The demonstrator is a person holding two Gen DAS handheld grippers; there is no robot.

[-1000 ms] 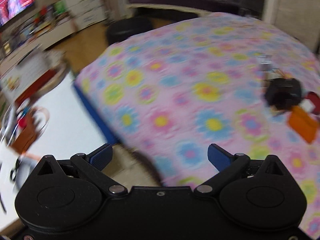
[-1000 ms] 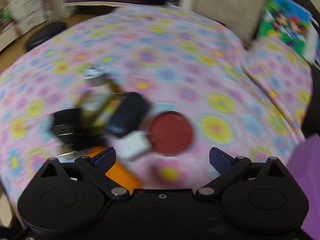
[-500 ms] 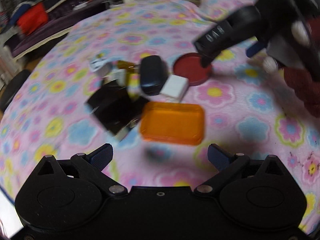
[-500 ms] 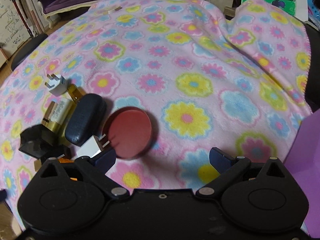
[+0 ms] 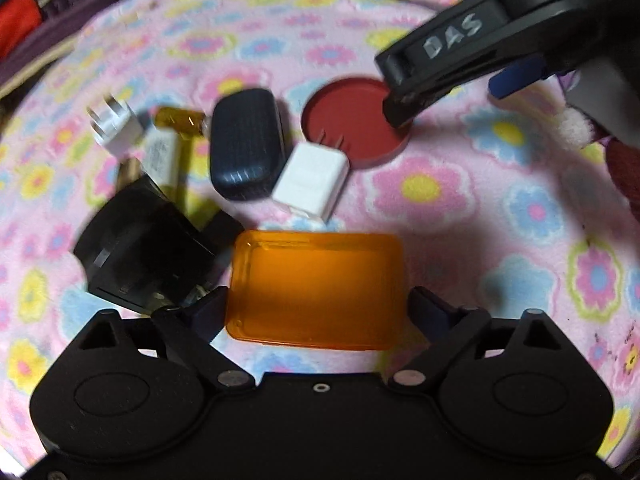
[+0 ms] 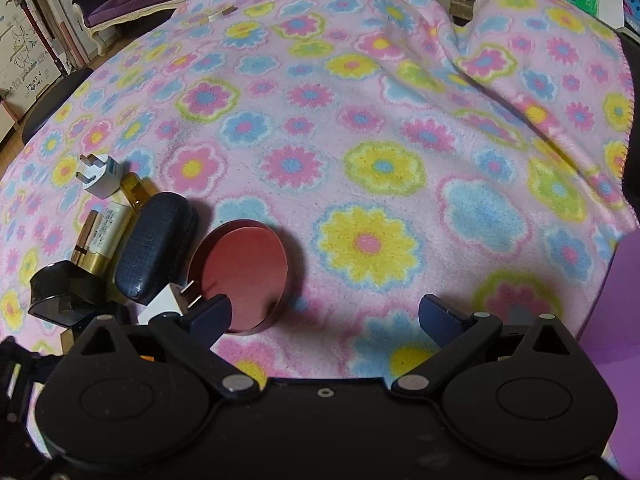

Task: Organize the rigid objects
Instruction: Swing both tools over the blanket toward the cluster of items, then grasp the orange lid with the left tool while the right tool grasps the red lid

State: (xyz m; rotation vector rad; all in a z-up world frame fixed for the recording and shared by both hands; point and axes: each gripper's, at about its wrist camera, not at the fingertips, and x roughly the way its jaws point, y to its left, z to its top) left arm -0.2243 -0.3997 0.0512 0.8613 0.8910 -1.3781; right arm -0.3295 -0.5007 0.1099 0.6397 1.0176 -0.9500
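A cluster of rigid objects lies on a flowered pink blanket [image 6: 380,128]. An orange translucent box [image 5: 316,290] sits between the fingers of my open left gripper [image 5: 316,312], which does not grip it. Beyond lie a white charger [image 5: 310,180], a dark blue case [image 5: 246,144], a red round tin [image 5: 356,120], a black box [image 5: 140,256], a second white plug [image 5: 114,128] and amber bottles [image 5: 180,124]. My right gripper [image 6: 324,316] is open and empty, its left finger beside the red tin [image 6: 244,276]. It shows in the left wrist view [image 5: 460,64] over the tin.
The blanket stretches wide to the right and far side of the cluster. A purple sofa [image 6: 132,4] stands at the far left. A purple surface [image 6: 616,300] lies at the right edge. A small pale object [image 6: 218,14] lies far back on the blanket.
My left gripper swung from the room's left side over to the cluster and came down around the orange box. My right gripper moved closer to the red tin.
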